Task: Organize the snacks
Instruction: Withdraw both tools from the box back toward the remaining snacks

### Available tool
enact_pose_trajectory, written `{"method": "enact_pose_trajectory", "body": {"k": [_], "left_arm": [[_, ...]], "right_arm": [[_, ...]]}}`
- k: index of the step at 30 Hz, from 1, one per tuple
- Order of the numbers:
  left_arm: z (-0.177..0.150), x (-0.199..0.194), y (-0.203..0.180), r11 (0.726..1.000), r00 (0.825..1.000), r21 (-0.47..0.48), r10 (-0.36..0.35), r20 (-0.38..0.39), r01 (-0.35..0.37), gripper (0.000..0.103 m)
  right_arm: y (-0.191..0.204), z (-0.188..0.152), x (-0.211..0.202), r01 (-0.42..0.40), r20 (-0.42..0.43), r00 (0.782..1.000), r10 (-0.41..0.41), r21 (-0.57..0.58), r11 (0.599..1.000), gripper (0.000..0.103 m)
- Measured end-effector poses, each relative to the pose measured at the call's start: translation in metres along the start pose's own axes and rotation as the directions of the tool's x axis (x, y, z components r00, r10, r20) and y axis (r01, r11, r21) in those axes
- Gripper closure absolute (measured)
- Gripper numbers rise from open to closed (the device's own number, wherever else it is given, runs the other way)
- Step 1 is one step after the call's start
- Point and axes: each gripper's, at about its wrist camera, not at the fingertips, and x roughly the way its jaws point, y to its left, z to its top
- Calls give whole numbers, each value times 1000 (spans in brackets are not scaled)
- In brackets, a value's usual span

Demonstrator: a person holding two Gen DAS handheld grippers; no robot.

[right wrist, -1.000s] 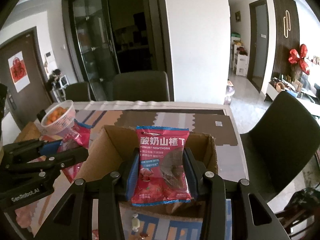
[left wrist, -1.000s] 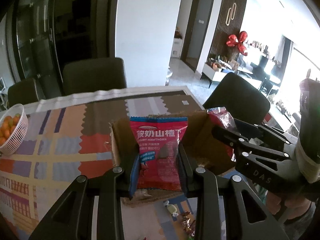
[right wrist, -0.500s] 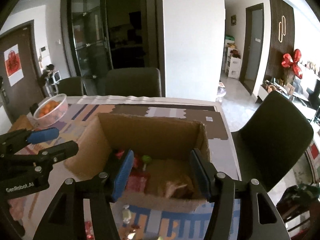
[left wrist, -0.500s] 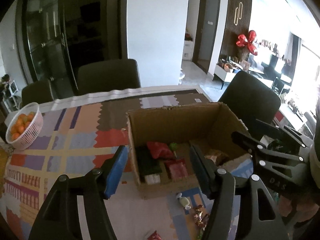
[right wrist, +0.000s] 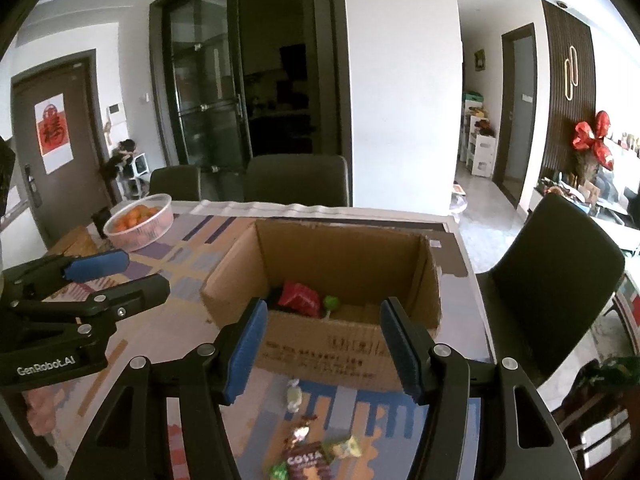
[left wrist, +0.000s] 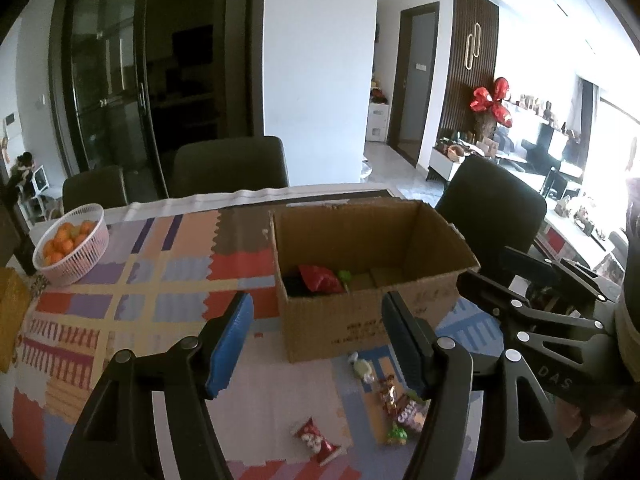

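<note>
Near the box (left wrist: 372, 276), left gripper (left wrist: 318, 344) and right gripper (right wrist: 322, 350) have just been opening; both empty, fingers apart. Next: pick loose sweets (right wrist: 306, 454) nearside.

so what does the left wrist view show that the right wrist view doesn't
Only the left wrist view shows the small red packet lying on the mat. Only the right wrist view shows the brown Costa packet and the door with a red poster. Both show the cardboard box, the red bag inside it, and the basket of oranges.
</note>
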Motion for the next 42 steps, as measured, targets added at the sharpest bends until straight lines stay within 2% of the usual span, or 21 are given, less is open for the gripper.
{"method": "enact_pose_trajectory", "body": {"k": [6,16,24,32,42], "left_arm": [[-27,-6,1,1000,1000,4,9,-25,-9,36],[-71,-7,0,999,996,-22,28,-87,-30,36],[-99,6,-4,1000,987,-6,25,-161,-26,36],[-128,24,-4,999,969,-21,26,-247,-32,36],[-156,52,-3,999,937,-38,20,-350,-36,36]], "right_arm": [[9,-24,-11,8,-8,1000,-8,-20,1000,43],[12,-60,-10,-15,-95,995,12,-26,1000,43],[13,-97,-1,-21,-193,981,11,-47,999,43],[11,-126,13,-35,-281,959,21,-44,998,43],[4,-155,36,-28,-379,925,13,-34,999,43]]}}
